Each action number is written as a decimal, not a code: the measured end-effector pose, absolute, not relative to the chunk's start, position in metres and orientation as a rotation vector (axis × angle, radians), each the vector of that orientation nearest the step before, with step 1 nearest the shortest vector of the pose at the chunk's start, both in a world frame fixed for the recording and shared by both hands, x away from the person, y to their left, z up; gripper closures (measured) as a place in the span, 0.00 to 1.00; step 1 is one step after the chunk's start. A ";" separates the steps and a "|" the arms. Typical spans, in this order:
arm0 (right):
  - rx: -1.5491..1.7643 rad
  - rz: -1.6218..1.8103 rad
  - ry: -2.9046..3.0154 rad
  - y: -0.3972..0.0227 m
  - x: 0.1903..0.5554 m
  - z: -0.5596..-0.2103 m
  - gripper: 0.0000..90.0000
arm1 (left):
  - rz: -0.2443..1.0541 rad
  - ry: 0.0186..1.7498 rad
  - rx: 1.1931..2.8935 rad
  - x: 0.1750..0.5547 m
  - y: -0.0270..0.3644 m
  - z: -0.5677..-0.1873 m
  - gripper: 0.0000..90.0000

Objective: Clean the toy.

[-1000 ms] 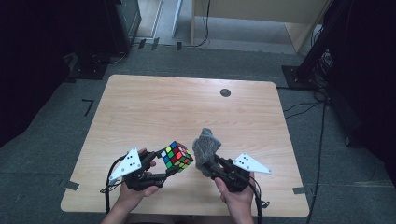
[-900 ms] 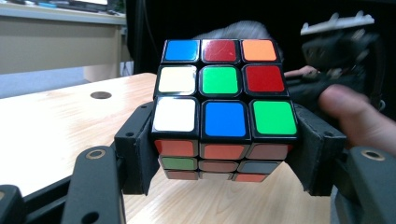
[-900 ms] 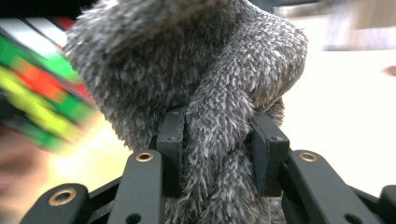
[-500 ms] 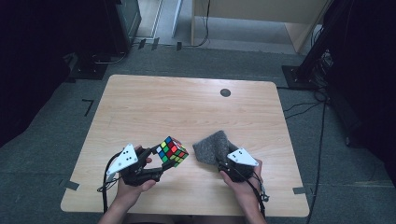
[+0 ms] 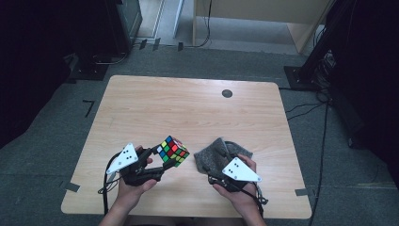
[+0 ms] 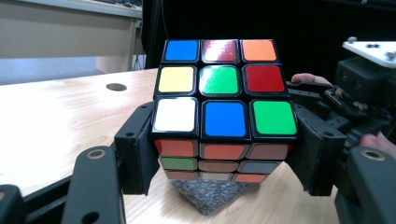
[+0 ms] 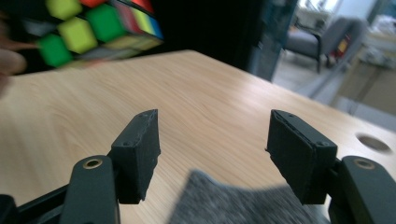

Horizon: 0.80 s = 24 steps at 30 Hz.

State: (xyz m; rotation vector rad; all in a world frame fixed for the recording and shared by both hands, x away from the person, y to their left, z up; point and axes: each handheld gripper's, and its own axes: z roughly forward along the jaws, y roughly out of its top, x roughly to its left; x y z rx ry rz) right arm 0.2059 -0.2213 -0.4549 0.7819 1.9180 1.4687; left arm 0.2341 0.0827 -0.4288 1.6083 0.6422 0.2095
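Two tools work near the front edge of the counter (image 5: 141, 103). The left tool (image 5: 157, 160) is clamped on a scrambled puzzle cube (image 5: 172, 151), holding it up off the wood, tilted, over the front-left part of the counter. In the left gripper view the two pads press the cube's lower layers from either side while the top layers stand free above them. The right tool (image 5: 217, 162) has just been opening; its jaws stand apart with nothing pressed between them, and the grey cloth (image 5: 217, 155) lies slack on the counter beneath and ahead of it, near the front-right, just beside the cube.

The main risk appears to be the cube. The grip sits low on it, so a push from the side, or a wipe with the cloth against the upper layers, could twist a layer and let the cube slip or rotate out of the pads. A fall would land it close to the front edge, from where it might roll off.

The cloth is a second concern. It is bunched and partly under the right tool; if the jaws close on a thin fold only, the cloth would likely slide out when lifted. If the right tool comes down too steeply, its pads could strike the wood instead of gathering fabric.

Both tools are close together, so a hurried approach might knock one into the other.
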 end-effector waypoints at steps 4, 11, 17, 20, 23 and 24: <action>0.675 1.509 1.922 -0.209 0.200 -0.455 0.38 | 0.199 0.645 1.623 0.234 0.078 -0.430 0.38; 0.529 1.491 1.942 -0.190 0.192 -0.458 0.34 | 0.185 0.649 1.632 0.233 0.072 -0.429 0.38; 0.497 1.460 1.908 -0.182 0.190 -0.460 0.31 | 0.167 0.640 1.637 0.231 0.067 -0.428 0.38; 0.482 1.444 1.884 -0.181 0.191 -0.461 0.29 | 0.156 0.643 1.642 0.232 0.065 -0.429 0.38; 0.468 1.427 1.870 -0.180 0.191 -0.461 0.27 | 0.139 0.648 1.641 0.232 0.064 -0.428 0.38; 0.460 1.420 1.867 -0.179 0.191 -0.461 0.28 | 0.135 0.650 1.641 0.232 0.063 -0.428 0.38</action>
